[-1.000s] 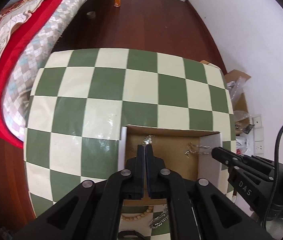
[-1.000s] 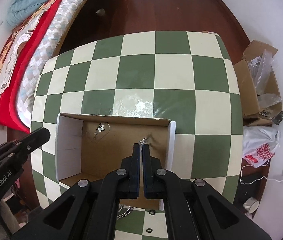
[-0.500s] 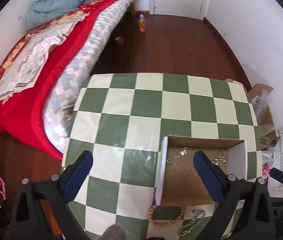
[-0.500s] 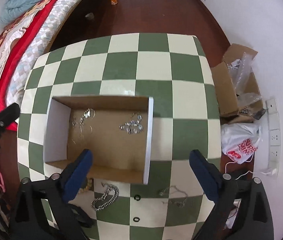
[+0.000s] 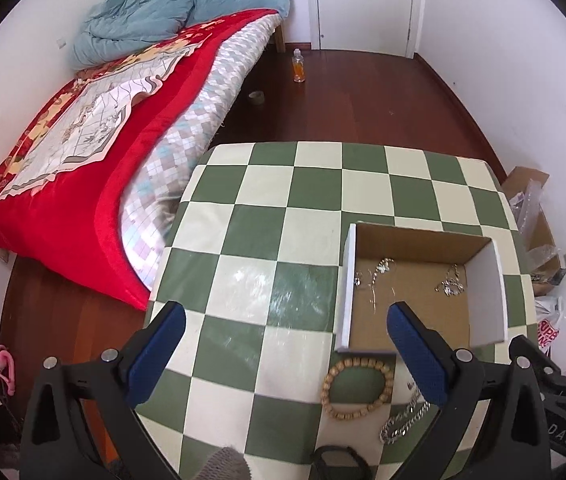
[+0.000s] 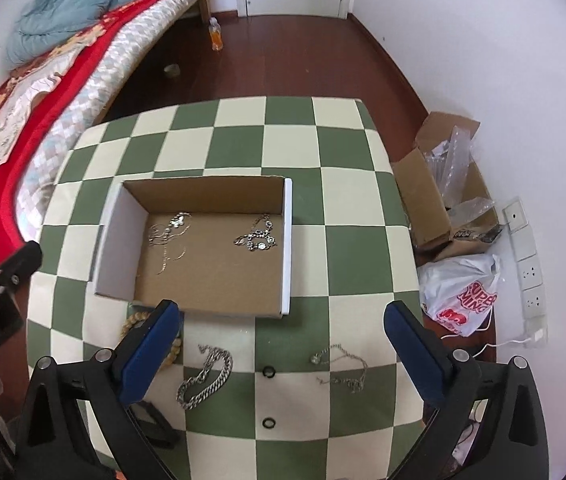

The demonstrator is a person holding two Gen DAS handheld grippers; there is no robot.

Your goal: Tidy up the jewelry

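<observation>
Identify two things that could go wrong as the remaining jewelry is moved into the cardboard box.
1. The thin necklace lies loosely on the table; a pinch may catch only part and trail or snag the box wall.
2. The small black rings lie flat; the right hand-held gripper might slip off them.
</observation>
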